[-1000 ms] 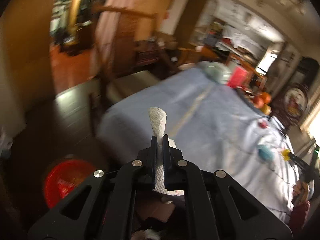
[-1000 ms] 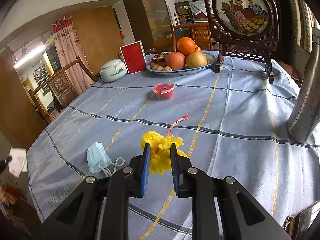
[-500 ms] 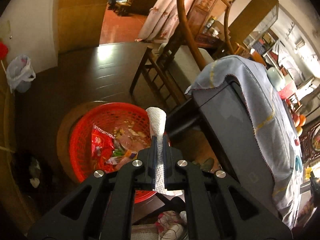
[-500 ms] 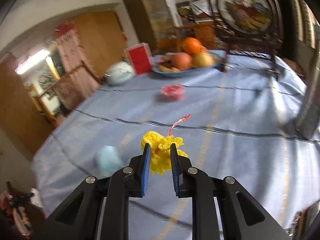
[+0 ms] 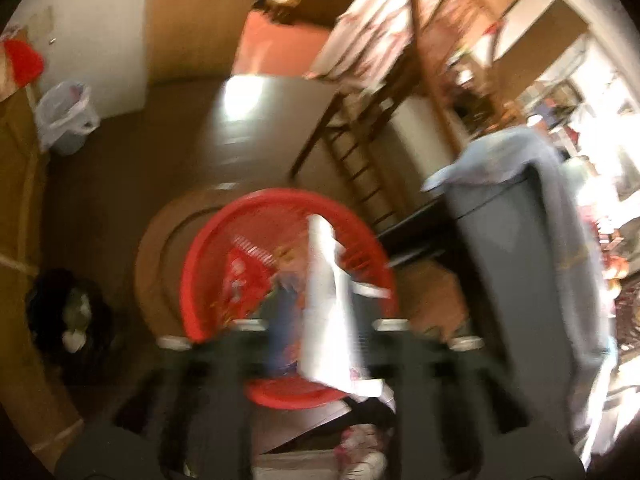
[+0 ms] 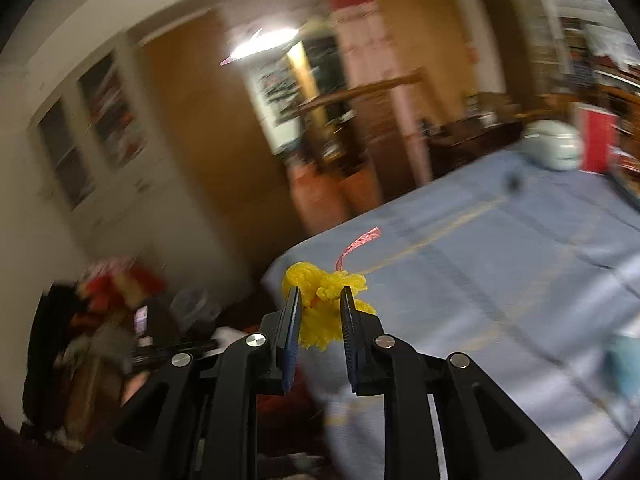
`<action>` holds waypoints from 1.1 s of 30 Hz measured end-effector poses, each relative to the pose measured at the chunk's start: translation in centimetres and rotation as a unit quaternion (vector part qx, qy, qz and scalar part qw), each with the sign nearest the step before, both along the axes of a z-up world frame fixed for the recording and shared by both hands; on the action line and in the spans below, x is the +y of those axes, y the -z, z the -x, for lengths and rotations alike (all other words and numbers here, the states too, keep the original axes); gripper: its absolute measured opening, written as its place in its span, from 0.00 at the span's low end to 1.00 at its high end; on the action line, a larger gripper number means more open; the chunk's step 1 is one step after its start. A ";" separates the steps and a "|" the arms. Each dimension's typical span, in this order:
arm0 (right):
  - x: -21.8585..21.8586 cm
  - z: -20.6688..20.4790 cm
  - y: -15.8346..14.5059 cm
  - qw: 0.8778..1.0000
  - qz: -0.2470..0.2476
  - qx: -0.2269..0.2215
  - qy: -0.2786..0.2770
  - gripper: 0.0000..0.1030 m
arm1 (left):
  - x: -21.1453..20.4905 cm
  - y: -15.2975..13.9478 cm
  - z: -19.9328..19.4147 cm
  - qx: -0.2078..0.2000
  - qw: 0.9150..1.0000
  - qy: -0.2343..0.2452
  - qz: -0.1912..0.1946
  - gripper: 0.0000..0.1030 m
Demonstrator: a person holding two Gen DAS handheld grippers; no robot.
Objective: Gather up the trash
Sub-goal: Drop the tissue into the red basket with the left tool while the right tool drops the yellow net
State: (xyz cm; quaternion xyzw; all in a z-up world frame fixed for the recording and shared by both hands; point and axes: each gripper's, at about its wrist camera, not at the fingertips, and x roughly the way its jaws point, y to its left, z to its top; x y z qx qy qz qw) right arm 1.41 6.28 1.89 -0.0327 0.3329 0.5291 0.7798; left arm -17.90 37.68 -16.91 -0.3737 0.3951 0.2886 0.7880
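Observation:
In the blurred left wrist view, my left gripper (image 5: 320, 320) hangs over a red trash basket (image 5: 200, 276) on the floor. Its jaws stand wide apart. A white paper towel (image 5: 328, 304) sits loose between them, above the basket, which holds wrappers. In the right wrist view, my right gripper (image 6: 320, 300) is shut on a crumpled yellow net bag (image 6: 320, 300) with a red strip (image 6: 360, 242). It holds the bag in the air at the edge of the table with the blue cloth (image 6: 500, 264).
A wooden chair (image 5: 372, 128) stands beside the table's hanging blue cloth (image 5: 560, 216). A bin lined with a white bag (image 5: 64, 120) stands by the wall. On the table sit a pale lidded pot (image 6: 554, 150) and a red card (image 6: 598, 140).
My left jaws have opened and the paper towel has come loose over the basket. My right gripper has swung left with the yellow bag, from mid-table to the table's edge.

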 end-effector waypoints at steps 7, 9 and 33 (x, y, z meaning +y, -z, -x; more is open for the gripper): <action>9.5 3.5 4.2 0.993 0.065 0.037 -0.086 0.19 | 2.4 0.8 3.8 -0.022 0.991 -0.129 -0.006 0.89; 11.5 4.3 5.5 0.990 0.080 0.048 -0.102 0.19 | 2.9 0.5 5.1 -0.018 0.985 -0.168 -0.029 0.90; 10.4 2.6 5.0 0.994 0.058 0.070 -0.063 0.46 | 1.6 -1.5 4.7 -0.038 0.984 -0.169 -0.050 0.92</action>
